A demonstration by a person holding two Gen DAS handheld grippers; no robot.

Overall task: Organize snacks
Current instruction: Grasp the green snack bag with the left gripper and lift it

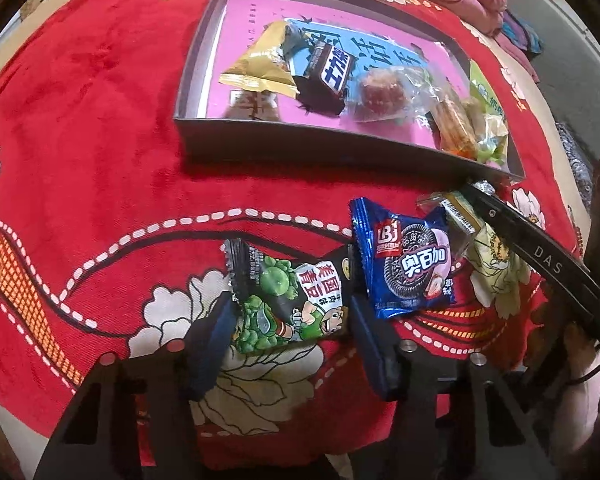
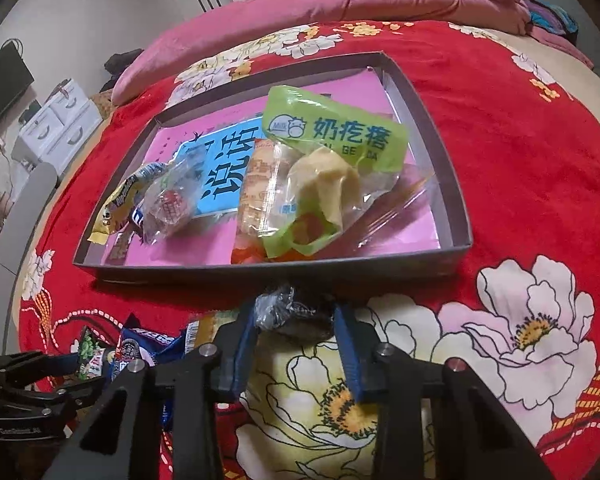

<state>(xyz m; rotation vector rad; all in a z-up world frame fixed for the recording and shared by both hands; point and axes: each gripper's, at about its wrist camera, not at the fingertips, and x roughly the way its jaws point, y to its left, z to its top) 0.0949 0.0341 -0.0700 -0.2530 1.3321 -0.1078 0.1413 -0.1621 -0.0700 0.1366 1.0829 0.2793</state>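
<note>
A black-and-green pea packet (image 1: 296, 296) lies on the red floral blanket, and my left gripper (image 1: 288, 308) is shut on it, a blue pad against each side. To its right sit a blue sandwich-cookie packet (image 1: 408, 256) and a clear-wrapped bar (image 1: 456, 208). My right gripper (image 2: 296, 314) is shut on a small dark, silver-wrapped snack (image 2: 284, 308) just before the near wall of the grey box (image 2: 260, 268). Its black finger (image 1: 540, 256) crosses the left wrist view. The box holds a green milk-curd bag (image 2: 332, 132), a chocolate bar (image 1: 332, 68), a yellow packet (image 1: 260, 68) and a red sweet (image 1: 380, 92).
The box and snacks rest on a bed with a red flowered blanket (image 2: 520, 160). A pink quilt (image 2: 380, 0) is bunched along the far side. White drawers (image 2: 56, 128) stand beyond the bed's left edge. A hand (image 1: 580, 360) shows at the right of the left wrist view.
</note>
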